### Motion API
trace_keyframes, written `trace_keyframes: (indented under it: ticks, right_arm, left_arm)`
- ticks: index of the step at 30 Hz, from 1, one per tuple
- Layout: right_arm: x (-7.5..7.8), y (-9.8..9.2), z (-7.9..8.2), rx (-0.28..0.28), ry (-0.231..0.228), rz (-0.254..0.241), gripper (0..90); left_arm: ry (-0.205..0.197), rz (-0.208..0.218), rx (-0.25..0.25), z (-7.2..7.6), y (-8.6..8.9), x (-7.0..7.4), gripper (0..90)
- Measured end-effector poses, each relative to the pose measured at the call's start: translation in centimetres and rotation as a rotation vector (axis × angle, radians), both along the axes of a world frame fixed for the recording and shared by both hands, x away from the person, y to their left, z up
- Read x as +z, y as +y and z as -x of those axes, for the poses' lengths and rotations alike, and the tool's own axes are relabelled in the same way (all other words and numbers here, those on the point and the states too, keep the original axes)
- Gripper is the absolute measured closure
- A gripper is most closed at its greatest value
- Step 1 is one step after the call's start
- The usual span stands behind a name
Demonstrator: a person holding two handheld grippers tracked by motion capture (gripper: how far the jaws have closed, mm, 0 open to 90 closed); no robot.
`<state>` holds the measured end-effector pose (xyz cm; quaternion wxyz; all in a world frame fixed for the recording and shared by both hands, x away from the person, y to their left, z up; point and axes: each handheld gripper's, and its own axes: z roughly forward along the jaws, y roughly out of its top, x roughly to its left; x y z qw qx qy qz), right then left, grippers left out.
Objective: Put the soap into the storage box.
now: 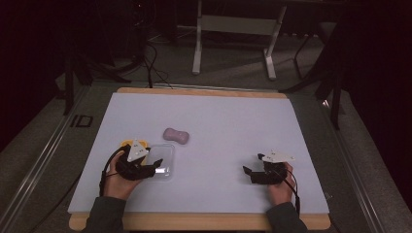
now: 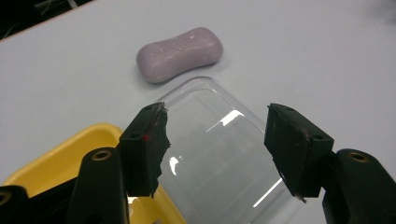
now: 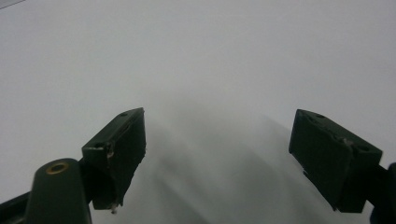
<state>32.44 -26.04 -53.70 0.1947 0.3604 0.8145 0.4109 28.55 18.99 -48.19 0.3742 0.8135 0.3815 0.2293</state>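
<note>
Straddling a clear plastic lid (image 2: pixel 224 154) (glossy, rounded), left gripper (image 2: pixel 217 144), pinched lilac soap (image 2: pixel 180 52)

soap (image 1: pixel 176 136) just beyond clear lid (image 1: pixel 162 159)

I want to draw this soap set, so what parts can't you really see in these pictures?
- Yellow soap dish: left gripper view, cut off by the bottom edge and hidden behind the left gripper and the clear lid.
- Letters on the purple soap bar: left gripper view, too blurred.
- Clear lid: high view, too faint.
</note>
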Motion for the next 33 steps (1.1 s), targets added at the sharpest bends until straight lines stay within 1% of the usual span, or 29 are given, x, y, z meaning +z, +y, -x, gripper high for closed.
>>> trace_keyframes:
  ticks: [1,4,8,10,11,16,18,21,26,28,31,33]
  right_arm:
    - [0.0,0.0,0.0,0.001,-0.002,0.001,18.3]
    - [0.0,0.1,0.1,0.003,-0.005,0.005,18.3]
    - [0.0,0.0,0.1,0.006,-0.008,0.005,18.3]
    - [0.0,0.0,0.1,0.007,-0.007,0.003,18.3]
    - [0.0,0.0,0.1,0.008,-0.007,0.003,18.3]
    - [0.0,0.0,0.1,0.008,-0.007,0.004,18.3]
    - [0.0,0.0,0.1,0.008,-0.007,0.004,18.3]
    - [0.0,0.0,0.0,0.009,-0.007,0.001,18.3]
    - [0.0,0.0,0.1,0.009,-0.005,-0.001,18.3]
    - [0.0,0.0,0.1,0.008,-0.004,-0.001,18.3]
    - [0.0,0.0,0.1,0.007,-0.003,-0.002,18.3]
    - [0.0,0.0,0.1,0.008,-0.003,-0.002,18.3]
  left_arm:
    - [0.0,0.002,-0.002,-0.1,0.0,0.1,39.6]
    - [-0.001,-0.017,-0.017,-0.4,0.1,0.3,39.5]
    - [-0.002,-0.019,-0.03,-0.9,0.0,0.6,39.1]
    - [-0.004,-0.029,-0.03,-1.1,0.0,0.8,39.1]
    - [-0.005,-0.042,-0.032,-1.2,0.0,0.9,39.0]
    - [-0.012,-0.06,-0.044,-1.9,-0.1,1.6,39.0]
    - [-0.014,-0.058,-0.052,-2.3,0.0,1.9,38.3]
    - [-0.021,-0.038,-0.081,-2.8,0.2,2.4,36.8]
    - [-0.024,-0.031,-0.1,-3.4,0.3,2.8,35.3]
    - [-0.021,-0.031,-0.116,-3.8,0.3,3.0,34.8]
    - [-0.015,-0.066,-0.139,-4.4,0.1,3.1,34.3]
    - [-0.016,-0.071,-0.143,-4.6,0.1,3.1,33.8]
